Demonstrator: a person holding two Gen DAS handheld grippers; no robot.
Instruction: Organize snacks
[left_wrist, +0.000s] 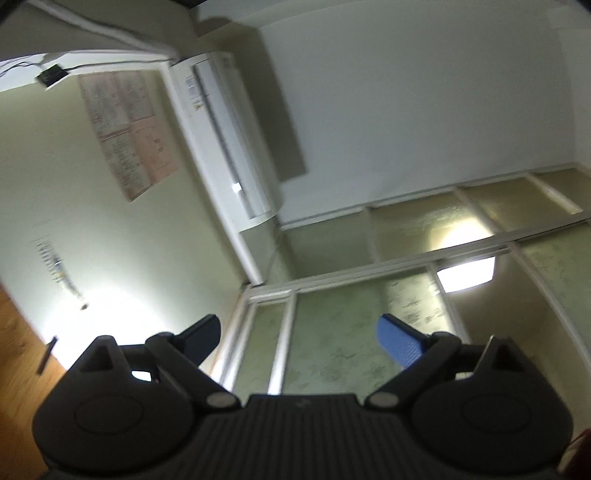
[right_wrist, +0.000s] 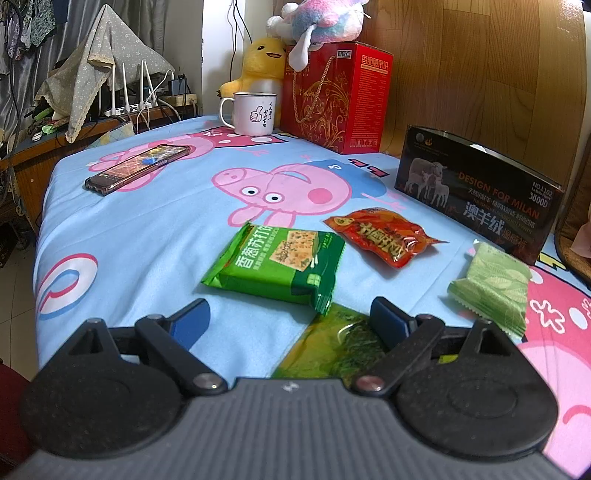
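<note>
In the right wrist view a green cracker packet (right_wrist: 279, 260) lies on the blue cartoon-pig cloth (right_wrist: 147, 229). Right of it lies a red-orange snack pouch (right_wrist: 384, 236), and a pale green wrapped snack (right_wrist: 493, 284) rests near the right edge. A dark green packet (right_wrist: 332, 349) sits just under my right gripper (right_wrist: 291, 319), which stands open above the cloth with nothing between its fingers. My left gripper (left_wrist: 301, 338) points up at the ceiling and wall, open and empty. No snack shows in the left wrist view.
A black open box (right_wrist: 476, 195) stands at the right. Behind are a red gift box (right_wrist: 340, 99), a white mug (right_wrist: 251, 112), a yellow plush duck (right_wrist: 258, 62) and a pastel plush toy (right_wrist: 321, 22). A phone (right_wrist: 138, 168) lies far left. An air conditioner (left_wrist: 225, 136) hangs on the wall.
</note>
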